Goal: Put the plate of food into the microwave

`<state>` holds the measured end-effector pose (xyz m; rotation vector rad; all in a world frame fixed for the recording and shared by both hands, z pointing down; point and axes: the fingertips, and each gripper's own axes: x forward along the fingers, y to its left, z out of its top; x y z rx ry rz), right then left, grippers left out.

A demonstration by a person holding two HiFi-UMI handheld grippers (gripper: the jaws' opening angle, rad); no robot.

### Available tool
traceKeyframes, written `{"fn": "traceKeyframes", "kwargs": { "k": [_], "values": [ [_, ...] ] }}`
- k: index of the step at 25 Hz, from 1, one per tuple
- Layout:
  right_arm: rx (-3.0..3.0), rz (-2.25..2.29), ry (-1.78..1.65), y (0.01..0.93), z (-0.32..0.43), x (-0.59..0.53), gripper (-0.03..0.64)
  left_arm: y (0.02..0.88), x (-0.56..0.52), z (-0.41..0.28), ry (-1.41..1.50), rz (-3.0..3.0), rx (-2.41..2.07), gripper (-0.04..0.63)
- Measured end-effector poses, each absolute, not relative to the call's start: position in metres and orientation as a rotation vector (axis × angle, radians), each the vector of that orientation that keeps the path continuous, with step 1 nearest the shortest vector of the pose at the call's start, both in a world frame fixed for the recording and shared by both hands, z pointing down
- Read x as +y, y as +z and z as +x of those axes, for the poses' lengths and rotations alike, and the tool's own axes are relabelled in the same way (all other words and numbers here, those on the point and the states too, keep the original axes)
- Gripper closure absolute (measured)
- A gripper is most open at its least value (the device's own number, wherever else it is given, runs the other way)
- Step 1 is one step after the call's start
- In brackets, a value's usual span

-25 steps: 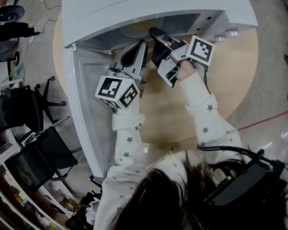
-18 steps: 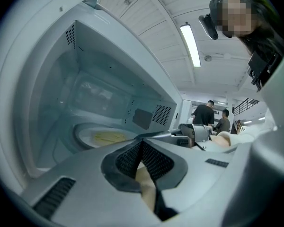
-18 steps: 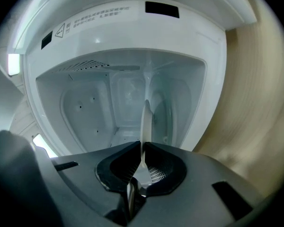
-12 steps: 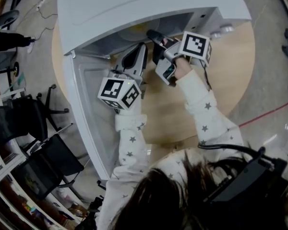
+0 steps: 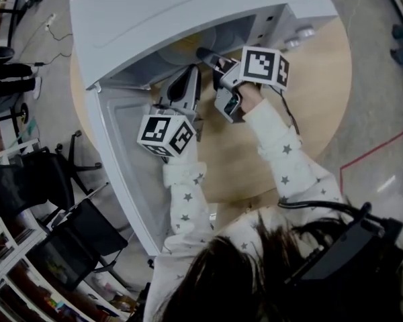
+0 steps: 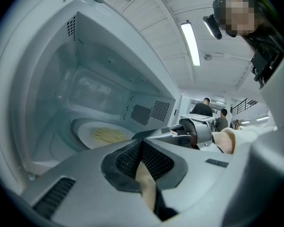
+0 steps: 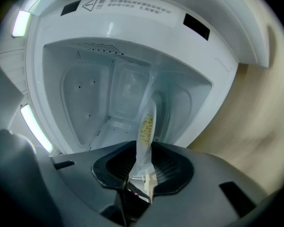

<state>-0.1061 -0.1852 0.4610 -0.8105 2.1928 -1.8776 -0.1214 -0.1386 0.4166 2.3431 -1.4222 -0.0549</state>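
Now right gripper (image 7: 143, 150) clamps the plate (image 7: 147, 121) rim; plate runs straight ahead into the microwave (image 5: 188, 12); left gripper (image 6: 141, 148) beside it, closed, empty.

Smooth glossy white microwave (image 5: 188, 12) — matt pale wood table (image 5: 309, 113), soft star-print cloth sleeve (image 5: 188, 200).

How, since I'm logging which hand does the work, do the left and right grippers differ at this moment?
The right gripper has its jaws clamped on the rim of the plate; the left gripper has its jaws shut on nothing. The right gripper's tips reach into the microwave; the left gripper sits just outside its opening. Both point at the open cavity, side by side.
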Motion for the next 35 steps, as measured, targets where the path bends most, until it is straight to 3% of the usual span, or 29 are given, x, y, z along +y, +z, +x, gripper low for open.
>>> {"fn": "traceKeyframes", "kwargs": {
  "k": [35],
  "values": [
    [2.199,-0.665,-1.862,0.441,-0.082,-0.143,0.532,0.42,-0.101,-0.1,-0.07,2.346,-1.405,0.594]
  ]
}}
